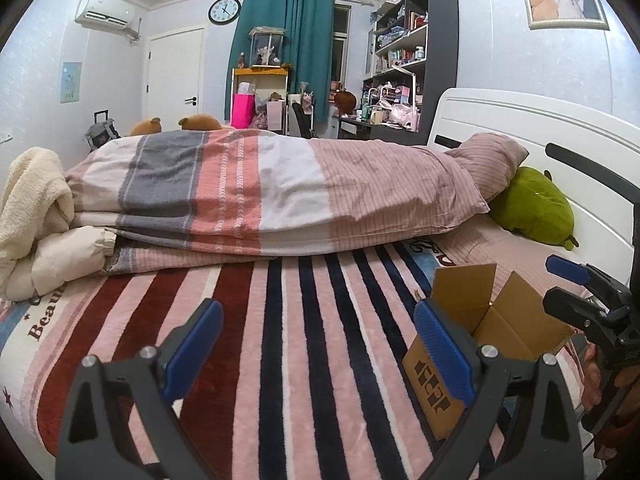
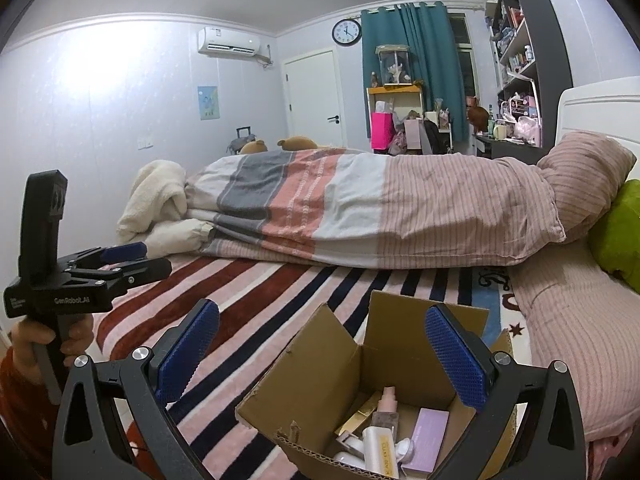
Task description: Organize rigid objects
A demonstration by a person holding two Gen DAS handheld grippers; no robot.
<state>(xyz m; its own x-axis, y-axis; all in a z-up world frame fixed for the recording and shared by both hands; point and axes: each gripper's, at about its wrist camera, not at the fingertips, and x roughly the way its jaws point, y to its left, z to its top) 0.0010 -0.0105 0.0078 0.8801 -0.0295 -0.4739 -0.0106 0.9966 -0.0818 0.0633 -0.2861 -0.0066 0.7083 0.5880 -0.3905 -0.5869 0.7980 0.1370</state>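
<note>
Hovering: both grippers hang above the striped blanket on the bed, both empty.
Left gripper: fingers spread wide, nothing between them; under it only blanket. The box is at its right finger, partly hidden by it.
Right gripper: fingers also wide apart, nothing held; it looks down into the open box.
Box content: pale pink bottle standing up, white bottle w/ gold text leaning, lilac carton, gold carton, some small white items at bottom, too small to tell.
Box flaps: all open, standing up or leaning outward.
Grippers, relation: apart from each other, left one is seen at left edge of right view, approx. same height.
Behind box: folded quilt across the bed, cream blanket at its left end, pillow and green plush near the white headboard.
Far: door, clock, teal curtain, shelf w/ many small things.
</note>
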